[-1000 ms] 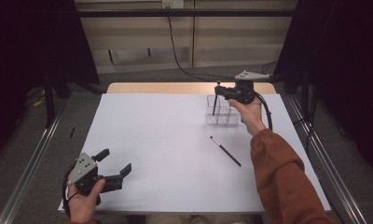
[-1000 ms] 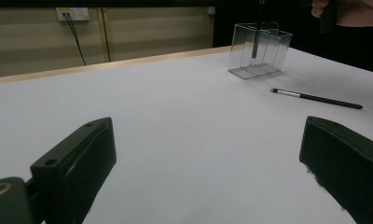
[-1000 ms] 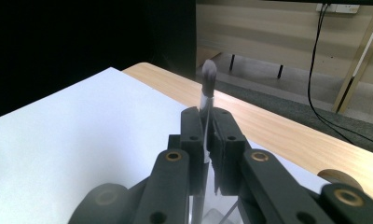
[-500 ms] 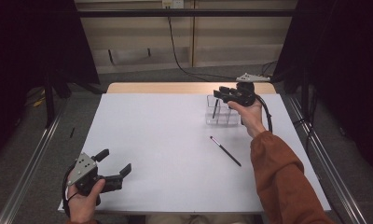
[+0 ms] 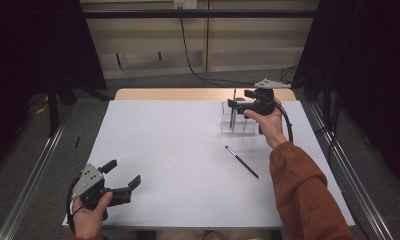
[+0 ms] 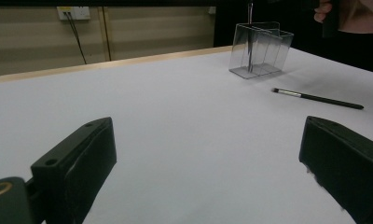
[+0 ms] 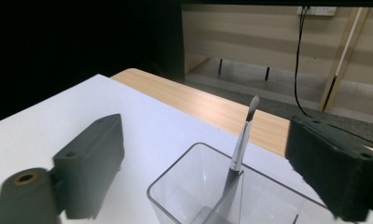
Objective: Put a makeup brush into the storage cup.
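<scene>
A clear plastic organiser box [image 5: 244,127] stands at the table's far right. A thin make-up brush [image 5: 232,114] leans upright in it, bristles up, also clear in the right gripper view [image 7: 243,140]. My right gripper [image 5: 239,99] hovers just above the box. Its jaws have just been opening and stand wide, with the brush between them but untouched. A second dark brush [image 5: 241,162] lies flat on the white table in front of the box. My left gripper [image 5: 122,173] rests open at the near left corner with nothing between its jaws [image 6: 208,154].
The white tabletop [image 5: 178,150] ends in a wooden strip [image 5: 188,94] at the far edge. Metal rails [image 5: 33,165] run along both sides of the table. A black cable [image 5: 288,125] trails from the right gripper.
The right gripper's jaws went from shut on the brush to wide apart. The brush dropped from hanging in the grip to standing in the box. The left gripper stayed put.
</scene>
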